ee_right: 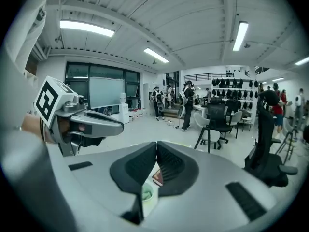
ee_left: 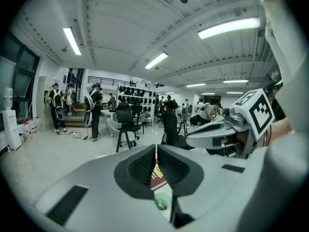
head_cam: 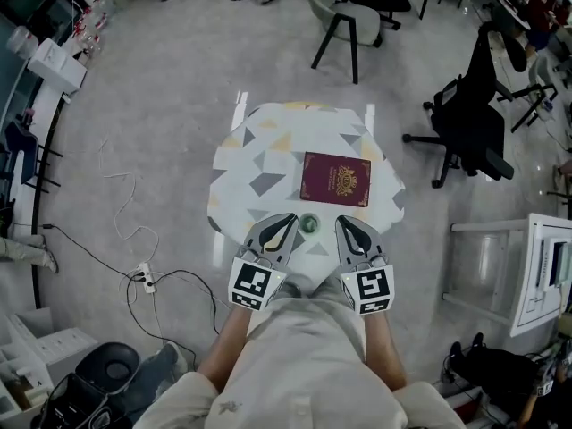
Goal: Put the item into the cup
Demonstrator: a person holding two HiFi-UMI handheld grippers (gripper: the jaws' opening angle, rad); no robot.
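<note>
A small pale green cup (head_cam: 309, 223) stands near the front edge of the small patterned table (head_cam: 259, 155), with something green inside it. Between the jaws the cup also shows in the left gripper view (ee_left: 162, 203) and the right gripper view (ee_right: 147, 195). A maroon passport-like booklet (head_cam: 335, 178) lies flat just behind the cup. My left gripper (head_cam: 286, 220) is held left of the cup, shut and empty. My right gripper (head_cam: 342, 222) hovers right of the cup, also shut with nothing in it.
Office chairs stand beyond the table: a grey one (head_cam: 350, 18) at the back and a black one (head_cam: 469, 123) to the right. A power strip and cables (head_cam: 143, 278) lie on the floor at left. A white cart (head_cam: 536, 271) stands at right.
</note>
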